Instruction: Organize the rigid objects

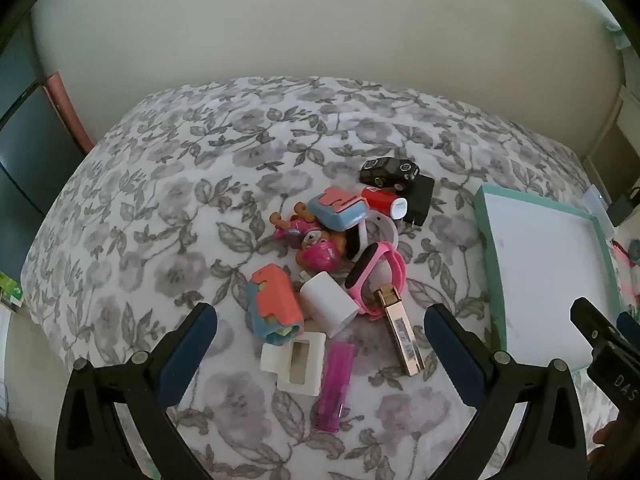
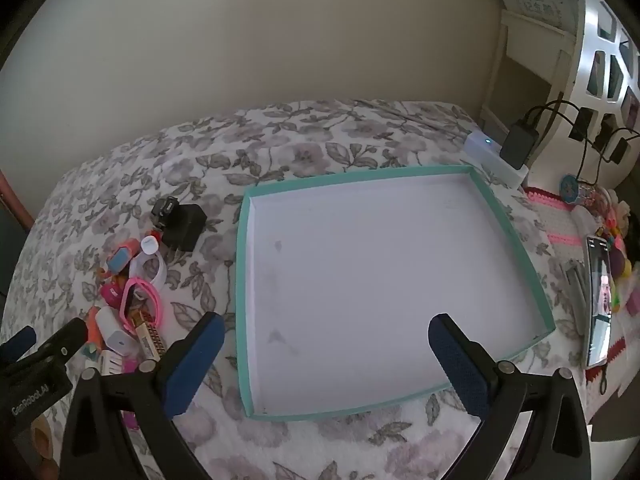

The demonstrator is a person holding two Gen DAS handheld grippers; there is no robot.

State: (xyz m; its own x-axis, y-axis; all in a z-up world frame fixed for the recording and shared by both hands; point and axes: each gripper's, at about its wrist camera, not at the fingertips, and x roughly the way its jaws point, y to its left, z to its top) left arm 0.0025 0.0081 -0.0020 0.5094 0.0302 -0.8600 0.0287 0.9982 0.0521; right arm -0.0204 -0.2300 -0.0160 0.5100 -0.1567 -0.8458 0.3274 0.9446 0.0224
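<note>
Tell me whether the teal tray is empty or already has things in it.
Empty. The tray shows only its bare white floor with a few faint smudges; the toys all lie in a pile on the bedspread beside it.

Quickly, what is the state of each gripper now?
Left gripper: open, holding nothing, above the toy pile.
Right gripper: open, holding nothing, above the teal tray.

Left wrist view looks steeply down from close range over the toy pile (image 1: 332,264) on the bed (image 1: 180,168). Right wrist view, equally steep and near, faces the teal-rimmed tray (image 2: 516,248). Both views share the pile, the tray (image 1: 490,264) and the floral bedspread.
</note>
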